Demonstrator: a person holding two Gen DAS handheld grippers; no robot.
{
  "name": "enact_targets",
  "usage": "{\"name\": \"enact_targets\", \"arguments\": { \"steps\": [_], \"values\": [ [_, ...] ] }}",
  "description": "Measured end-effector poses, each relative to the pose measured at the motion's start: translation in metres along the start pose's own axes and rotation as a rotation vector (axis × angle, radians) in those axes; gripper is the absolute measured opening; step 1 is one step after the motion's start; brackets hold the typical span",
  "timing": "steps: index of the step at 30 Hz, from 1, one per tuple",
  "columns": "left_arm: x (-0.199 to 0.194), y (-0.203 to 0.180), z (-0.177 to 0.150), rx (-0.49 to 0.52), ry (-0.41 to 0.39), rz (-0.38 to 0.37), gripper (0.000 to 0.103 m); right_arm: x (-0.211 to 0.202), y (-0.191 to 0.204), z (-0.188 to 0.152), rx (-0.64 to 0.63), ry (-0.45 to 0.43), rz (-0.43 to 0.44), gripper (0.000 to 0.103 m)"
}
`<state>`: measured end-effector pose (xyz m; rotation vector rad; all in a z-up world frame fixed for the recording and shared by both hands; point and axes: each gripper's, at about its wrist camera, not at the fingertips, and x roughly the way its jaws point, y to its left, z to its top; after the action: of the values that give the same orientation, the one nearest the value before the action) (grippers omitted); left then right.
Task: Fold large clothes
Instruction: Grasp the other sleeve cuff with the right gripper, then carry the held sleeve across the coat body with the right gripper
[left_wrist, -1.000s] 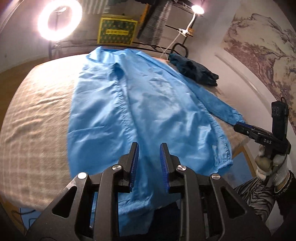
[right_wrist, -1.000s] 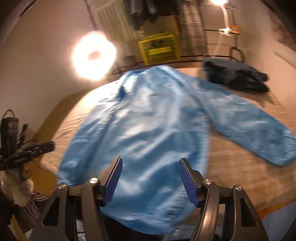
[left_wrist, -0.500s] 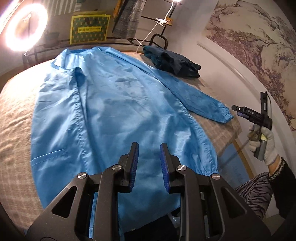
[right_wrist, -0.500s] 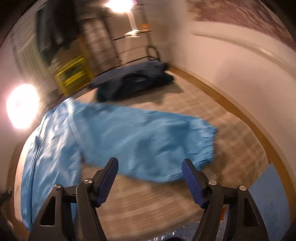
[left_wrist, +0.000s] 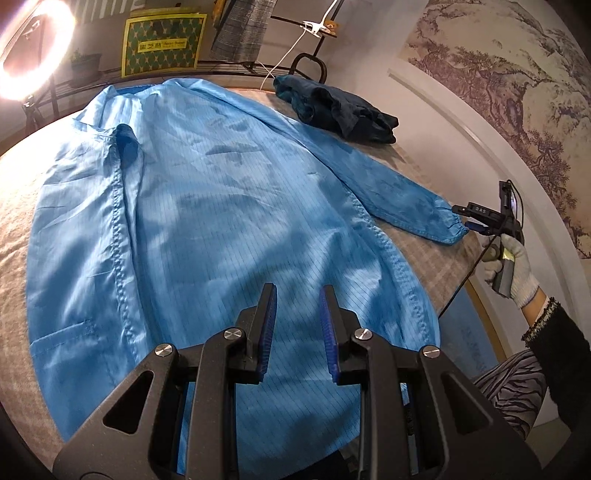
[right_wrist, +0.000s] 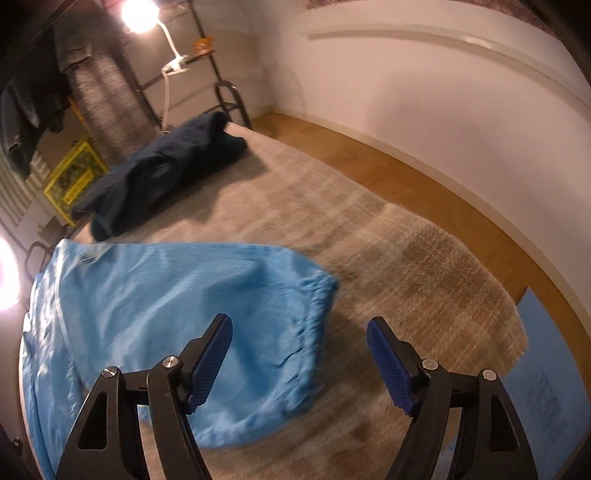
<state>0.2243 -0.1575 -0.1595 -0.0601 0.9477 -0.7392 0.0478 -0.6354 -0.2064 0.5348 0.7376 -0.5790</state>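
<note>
A large light-blue coat lies spread flat, front up, on the plaid bed cover. Over its lower hem hovers my left gripper, open only a narrow gap, with nothing between its pads. The coat's right sleeve stretches toward the bed's right edge and ends in a gathered cuff. My right gripper stands wide open just short of that cuff and a little above it, touching nothing. The left wrist view shows the right gripper beside the cuff, in a white-gloved hand.
A dark navy garment lies bunched at the bed's far right corner. Behind the bed stand a metal rack, a yellow box and a ring light. A wooden floor strip and a white wall run along the right side.
The right gripper has swung from over the coat's hem to the sleeve cuff at the right, opening wider. The left gripper has slid closer over the hem, its gap unchanged.
</note>
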Motion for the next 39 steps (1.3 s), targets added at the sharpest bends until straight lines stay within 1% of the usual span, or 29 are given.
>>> {"name": "enact_targets", "arguments": {
  "steps": [3,5,6,7,8,10,12,16,18,23,26,28,30,32,35,37,39],
  "values": [
    [0.003,0.004,0.003,-0.002,-0.006,0.004,0.023,0.016,-0.003,0.004,0.009,0.03,-0.018,0.077],
    [0.005,0.009,0.005,-0.012,-0.007,0.006,0.023,0.022,-0.001,0.005,0.003,0.044,-0.006,0.066],
    [0.006,0.012,0.006,-0.016,-0.008,0.01,0.023,0.025,0.001,0.005,-0.008,0.057,0.004,0.048],
    [0.006,0.014,0.007,-0.02,-0.009,0.012,0.023,0.027,0.005,0.005,-0.019,0.072,0.011,0.028],
    [0.006,0.017,0.007,-0.026,-0.011,0.015,0.023,0.028,0.008,0.005,-0.03,0.078,0.01,0.023],
    [0.005,0.022,0.008,-0.035,-0.016,0.02,0.023,0.02,0.017,0.006,-0.057,0.051,0.008,0.005],
    [0.003,0.026,0.009,-0.043,-0.022,0.021,0.023,0.001,0.031,0.008,-0.085,0.008,0.05,0.005],
    [-0.004,0.035,0.011,-0.068,-0.043,0.026,0.023,-0.055,0.06,0.009,-0.108,-0.102,0.183,0.003],
    [-0.008,0.041,0.012,-0.09,-0.056,0.025,0.023,-0.082,0.079,0.005,-0.143,-0.15,0.244,0.003],
    [-0.022,0.054,0.014,-0.146,-0.094,0.029,0.023,-0.138,0.146,-0.022,-0.313,-0.225,0.394,0.003],
    [-0.033,0.063,0.015,-0.172,-0.127,0.044,0.023,-0.163,0.191,-0.051,-0.44,-0.243,0.492,0.003],
    [-0.039,0.069,0.015,-0.188,-0.142,0.054,0.023,-0.174,0.224,-0.079,-0.53,-0.221,0.575,0.003],
    [-0.046,0.079,0.013,-0.219,-0.161,0.059,0.023,-0.183,0.256,-0.111,-0.647,-0.194,0.649,0.003],
    [-0.05,0.088,0.012,-0.244,-0.169,0.07,0.023,-0.188,0.287,-0.149,-0.787,-0.147,0.72,0.003],
    [-0.052,0.098,0.006,-0.274,-0.167,0.079,0.023,-0.186,0.325,-0.219,-1.032,-0.039,0.805,0.003],
    [-0.049,0.102,0.002,-0.284,-0.153,0.078,0.023,-0.18,0.335,-0.257,-1.184,0.011,0.821,0.003],
    [-0.044,0.104,-0.002,-0.284,-0.131,0.079,0.023,-0.173,0.337,-0.287,-1.305,0.055,0.818,0.003]
  ]
}}
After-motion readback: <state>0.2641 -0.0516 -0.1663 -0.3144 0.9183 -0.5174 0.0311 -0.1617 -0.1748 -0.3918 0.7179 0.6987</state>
